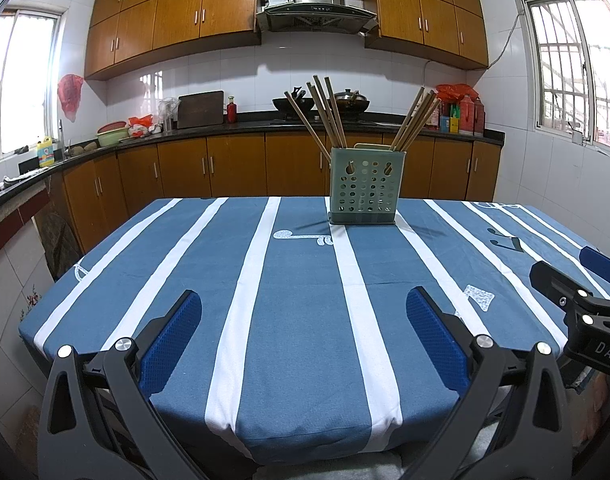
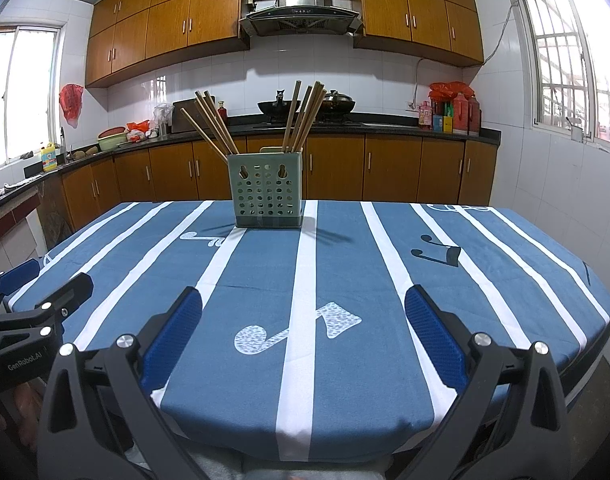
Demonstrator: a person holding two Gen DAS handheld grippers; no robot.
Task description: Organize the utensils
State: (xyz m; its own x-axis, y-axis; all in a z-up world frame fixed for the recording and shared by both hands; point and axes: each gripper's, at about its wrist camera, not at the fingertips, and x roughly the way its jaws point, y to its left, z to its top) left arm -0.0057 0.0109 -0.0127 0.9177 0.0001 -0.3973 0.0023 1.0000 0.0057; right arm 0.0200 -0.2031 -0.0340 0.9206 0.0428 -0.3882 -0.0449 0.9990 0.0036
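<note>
A pale green perforated utensil holder [image 1: 363,187] [image 2: 267,196] stands upright near the far edge of the table. Two bunches of wooden chopsticks [image 1: 323,112] [image 2: 303,118] stick out of it, one leaning left, one leaning right. My left gripper [image 1: 305,312] hovers open over the near edge of the table, nothing between its blue pads. My right gripper [image 2: 303,310] is also open and empty, over the near edge further right. Each gripper shows at the side of the other's view: the right one [image 1: 577,276] and the left one [image 2: 45,280].
The table wears a blue cloth with white stripes [image 1: 297,280] [image 2: 305,280] and music-note prints. Behind it runs a kitchen counter [image 1: 245,126] with a cutting board, bottles, a wok and bowls. Tiled walls and windows flank both sides.
</note>
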